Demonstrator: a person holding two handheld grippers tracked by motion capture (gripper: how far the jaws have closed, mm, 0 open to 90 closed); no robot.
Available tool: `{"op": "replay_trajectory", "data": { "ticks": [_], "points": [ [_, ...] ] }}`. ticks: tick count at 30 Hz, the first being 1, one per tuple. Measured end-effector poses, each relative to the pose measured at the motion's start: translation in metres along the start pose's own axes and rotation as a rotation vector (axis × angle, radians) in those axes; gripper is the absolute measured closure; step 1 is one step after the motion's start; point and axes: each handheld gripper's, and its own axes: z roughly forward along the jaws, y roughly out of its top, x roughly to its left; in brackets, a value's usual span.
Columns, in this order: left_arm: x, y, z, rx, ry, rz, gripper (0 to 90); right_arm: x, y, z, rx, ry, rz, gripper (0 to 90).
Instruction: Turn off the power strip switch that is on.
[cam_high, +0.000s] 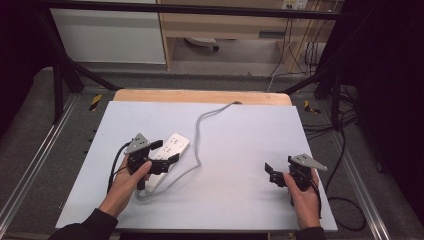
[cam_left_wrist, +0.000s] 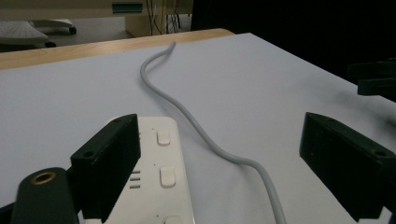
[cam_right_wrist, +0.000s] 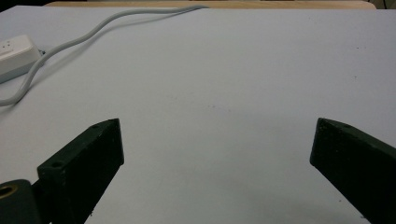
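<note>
A white power strip (cam_high: 174, 145) lies left of centre on the white table top (cam_high: 240, 145), and its grey cable (cam_high: 199, 131) snakes to the far edge. My left gripper (cam_high: 167, 151) hovers over the strip's near end, open. In the left gripper view the strip (cam_left_wrist: 163, 179) sits by the left jaw, the cable (cam_left_wrist: 187, 112) runs between the jaws, and nothing is pressed by the left gripper (cam_left_wrist: 219, 126). My right gripper (cam_high: 279, 165) rests open at the near right, with only bare table between the jaws of the right gripper (cam_right_wrist: 217, 123). The strip (cam_right_wrist: 14, 53) and cable (cam_right_wrist: 93, 30) lie far to its left.
A wooden strip (cam_high: 200, 96) borders the table's far edge. Black frame bars and loose cables (cam_high: 345, 150) run along the floor at the right. The right gripper's jaws (cam_left_wrist: 373, 79) show at the right edge of the left gripper view.
</note>
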Motion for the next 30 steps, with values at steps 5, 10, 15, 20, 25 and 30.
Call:
{"op": "replay_trajectory", "data": {
  "ticks": [5,10,15,20,25,30],
  "points": [
    [0.001,0.009,-0.010,-0.012,-0.006,-0.011,9.8,0.000,0.000,0.000,-0.001,0.001,0.003,3.2],
    [0.004,0.015,-0.020,-0.027,0.003,-0.016,9.4,-0.001,0.001,-0.001,-0.008,-0.002,0.004,3.2],
    [0.007,0.019,-0.031,-0.041,0.011,-0.022,9.2,-0.001,0.001,-0.001,-0.011,0.002,0.007,3.0],
    [0.008,0.023,-0.045,-0.043,0.025,-0.018,9.1,-0.001,0.001,-0.001,-0.014,-0.001,0.005,3.1],
    [0.013,0.025,-0.058,-0.047,0.047,-0.021,9.0,0.000,0.001,-0.001,-0.014,-0.004,0.003,3.1],
    [0.021,0.022,-0.072,-0.052,0.071,-0.030,9.0,-0.001,0.001,-0.001,-0.016,-0.007,0.003,3.1]
  ]
}}
